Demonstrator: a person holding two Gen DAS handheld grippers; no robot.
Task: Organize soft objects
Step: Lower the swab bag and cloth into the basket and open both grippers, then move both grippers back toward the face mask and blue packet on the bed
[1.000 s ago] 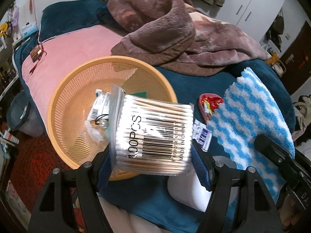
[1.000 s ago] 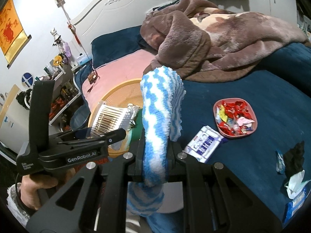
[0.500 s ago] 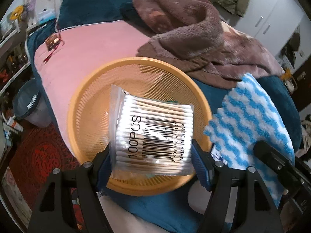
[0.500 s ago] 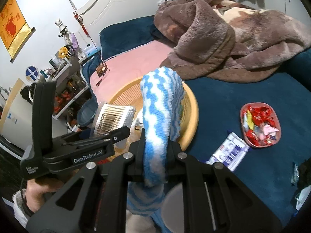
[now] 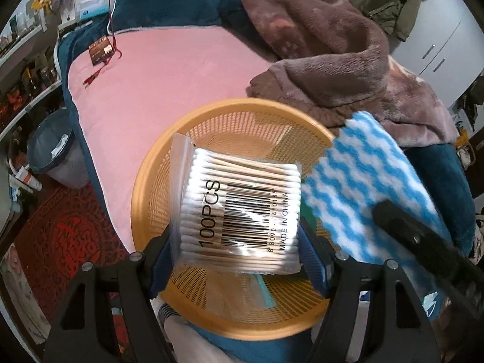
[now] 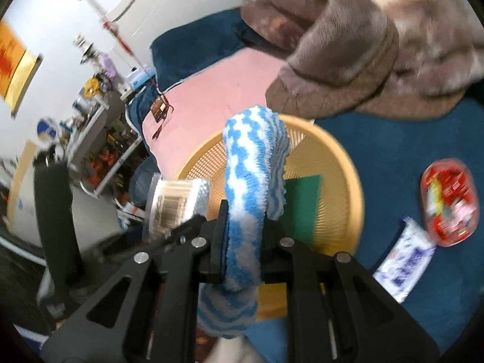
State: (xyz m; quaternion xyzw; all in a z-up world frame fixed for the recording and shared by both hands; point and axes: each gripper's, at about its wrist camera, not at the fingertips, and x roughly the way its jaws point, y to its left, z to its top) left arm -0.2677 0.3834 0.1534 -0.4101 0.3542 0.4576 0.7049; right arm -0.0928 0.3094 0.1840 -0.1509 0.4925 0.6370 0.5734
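The bed, with its pink sheet and dark blue cover, carries everything here. A brown blanket lies bunched at its far side, clear of the work area.

The orange mesh basket sits on the bed near its edge. It is the collection point, so I hold both items directly above it.

My right hand-held gripper is clamped on the blue-and-white fluffy cloth. The jaws pinch it near the middle, so the upper part stands up and the lower end hangs beneath. The cloth is over the basket and not yet released.

My left hand-held gripper grips the bag of cotton swabs across its width, jaws set wide to match the pack. The pack hangs above the basket's middle.

A green pad already lies inside the basket. A red dish of sweets and a white-and-blue packet remain on the blue cover, beside the basket.
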